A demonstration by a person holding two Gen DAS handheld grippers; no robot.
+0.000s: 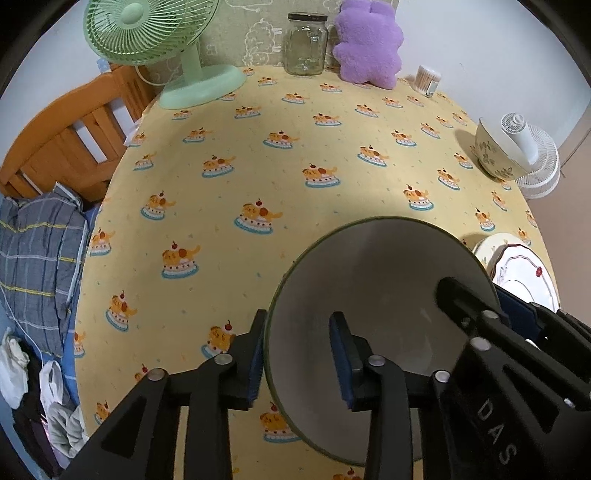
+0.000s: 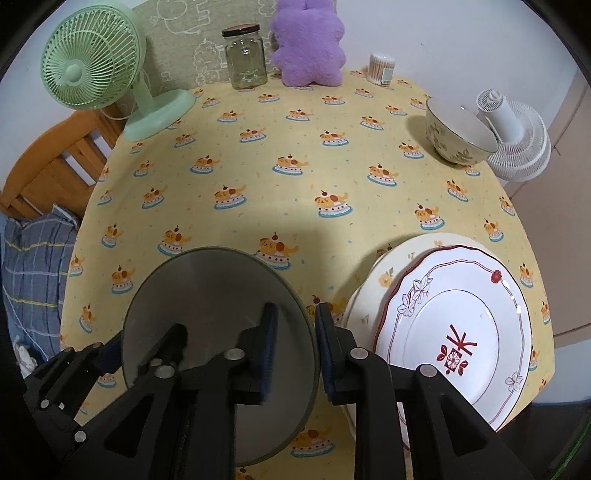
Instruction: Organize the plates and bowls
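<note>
A wide grey-white bowl (image 1: 369,266) (image 2: 214,288) with a thin green rim is at the near part of the yellow tablecloth. My left gripper (image 1: 298,321) straddles its left rim, one pad outside and one inside, with a gap showing, so it is open. My right gripper (image 2: 295,310) straddles the right rim the same way, open. To the right a red-trimmed white plate (image 2: 454,332) (image 1: 524,266) lies on a cream plate (image 2: 373,291). A floral bowl (image 2: 458,136) (image 1: 495,147) stands at the far right.
Along the back stand a green fan (image 1: 147,33), a glass jar (image 1: 306,44), a purple plush (image 1: 369,40) and a cotton-swab tub (image 2: 382,68). A white fan (image 2: 517,140) is past the right edge. A wooden frame (image 1: 74,136) and plaid cloth (image 1: 37,258) lie left.
</note>
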